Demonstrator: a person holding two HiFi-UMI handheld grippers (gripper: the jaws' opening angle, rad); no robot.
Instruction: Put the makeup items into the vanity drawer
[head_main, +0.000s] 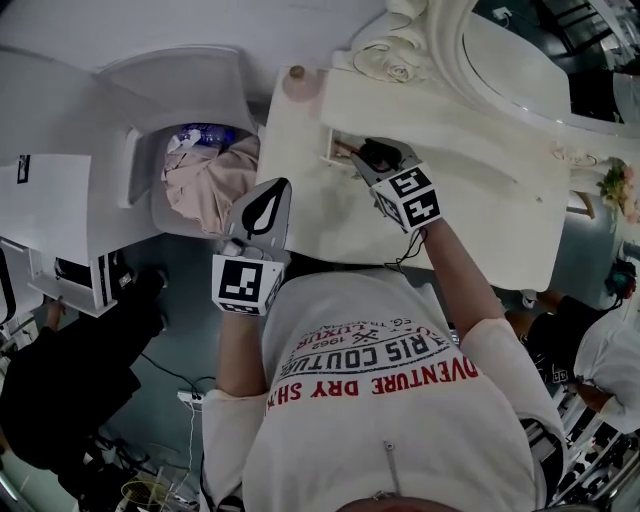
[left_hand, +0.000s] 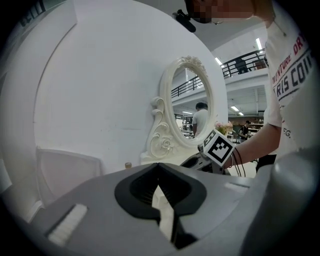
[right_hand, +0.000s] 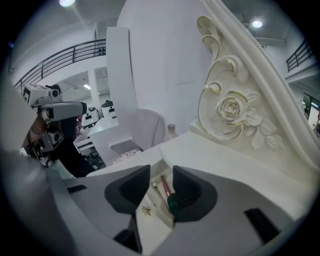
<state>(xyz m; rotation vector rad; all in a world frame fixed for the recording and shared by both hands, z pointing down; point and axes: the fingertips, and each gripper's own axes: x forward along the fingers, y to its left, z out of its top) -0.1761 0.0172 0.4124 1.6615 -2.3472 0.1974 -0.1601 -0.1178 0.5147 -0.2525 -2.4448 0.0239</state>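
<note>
Both right fingers (right_hand: 131, 187) stand parted over the open vanity drawer (head_main: 332, 148) at the left end of the table (head_main: 470, 210). Loose in it between them lies a slim red makeup pencil (right_hand: 164, 186), its green end just beside the right one. My left fingers (left_hand: 142, 187) are pinched together on nothing, near the table's left edge

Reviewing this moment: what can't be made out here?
- Head view: the right claw covers most of the drawer.
- Right gripper view: the gold speck in the drawer is too small to identify.
- Right gripper view: whether the pink stick touches the claw is unclear.
</note>
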